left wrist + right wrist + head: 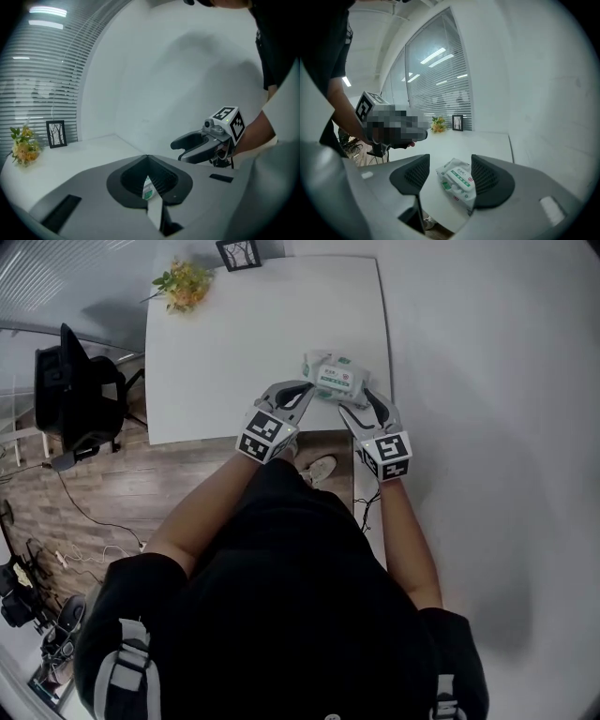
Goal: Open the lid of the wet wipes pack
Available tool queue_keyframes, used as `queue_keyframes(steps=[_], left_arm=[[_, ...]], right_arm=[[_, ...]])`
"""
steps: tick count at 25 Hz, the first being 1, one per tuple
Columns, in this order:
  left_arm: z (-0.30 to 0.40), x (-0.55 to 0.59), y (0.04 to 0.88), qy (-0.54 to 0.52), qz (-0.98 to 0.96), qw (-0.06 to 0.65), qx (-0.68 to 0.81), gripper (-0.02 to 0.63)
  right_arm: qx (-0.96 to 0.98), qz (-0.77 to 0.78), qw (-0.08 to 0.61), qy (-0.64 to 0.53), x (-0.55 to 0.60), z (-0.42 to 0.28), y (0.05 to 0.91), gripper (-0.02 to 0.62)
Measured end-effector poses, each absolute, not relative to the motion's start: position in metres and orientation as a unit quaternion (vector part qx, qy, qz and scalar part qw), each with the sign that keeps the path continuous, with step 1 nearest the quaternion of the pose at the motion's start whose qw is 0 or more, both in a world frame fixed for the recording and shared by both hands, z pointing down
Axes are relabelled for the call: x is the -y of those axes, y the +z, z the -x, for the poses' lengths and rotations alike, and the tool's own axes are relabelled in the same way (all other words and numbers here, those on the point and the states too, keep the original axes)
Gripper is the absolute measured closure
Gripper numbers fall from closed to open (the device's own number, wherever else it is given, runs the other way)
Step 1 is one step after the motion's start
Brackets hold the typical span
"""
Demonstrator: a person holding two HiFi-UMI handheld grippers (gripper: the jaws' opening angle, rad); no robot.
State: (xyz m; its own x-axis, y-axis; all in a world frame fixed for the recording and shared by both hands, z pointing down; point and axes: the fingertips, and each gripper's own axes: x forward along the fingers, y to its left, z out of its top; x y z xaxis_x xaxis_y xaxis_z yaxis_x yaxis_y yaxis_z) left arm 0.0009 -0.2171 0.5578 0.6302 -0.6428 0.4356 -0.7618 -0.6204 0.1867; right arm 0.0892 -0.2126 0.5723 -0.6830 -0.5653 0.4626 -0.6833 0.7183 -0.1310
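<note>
The wet wipes pack (333, 378), white with green print, lies flat near the front right corner of the white table (216, 362). My left gripper (306, 392) is at the pack's left end, its jaws meeting at the tips with nothing held. In the left gripper view only a sliver of the pack (148, 190) shows through the slit behind the tips (146, 158). My right gripper (362, 407) hangs just short of the pack's near right corner. In the right gripper view its jaws (450, 160) stand open, and the pack (459, 180) lies beyond and between them, untouched.
A bunch of flowers (183, 282) and a small picture frame (239, 253) stand at the table's far edge. A white wall runs along the table's right side. A black chair (75, 395) stands on the wooden floor to the left. The table's front edge lies under both grippers.
</note>
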Motion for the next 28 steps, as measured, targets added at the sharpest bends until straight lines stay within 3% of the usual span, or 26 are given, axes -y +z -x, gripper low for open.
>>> queue_keyframes(steps=[28], left_arm=[[-0.007, 0.267, 0.720, 0.307, -0.827, 0.301, 0.362, 0.600]], right_arm=[[0.854, -0.241, 0.439, 0.143, 0.262, -0.063, 0.704, 0.313]])
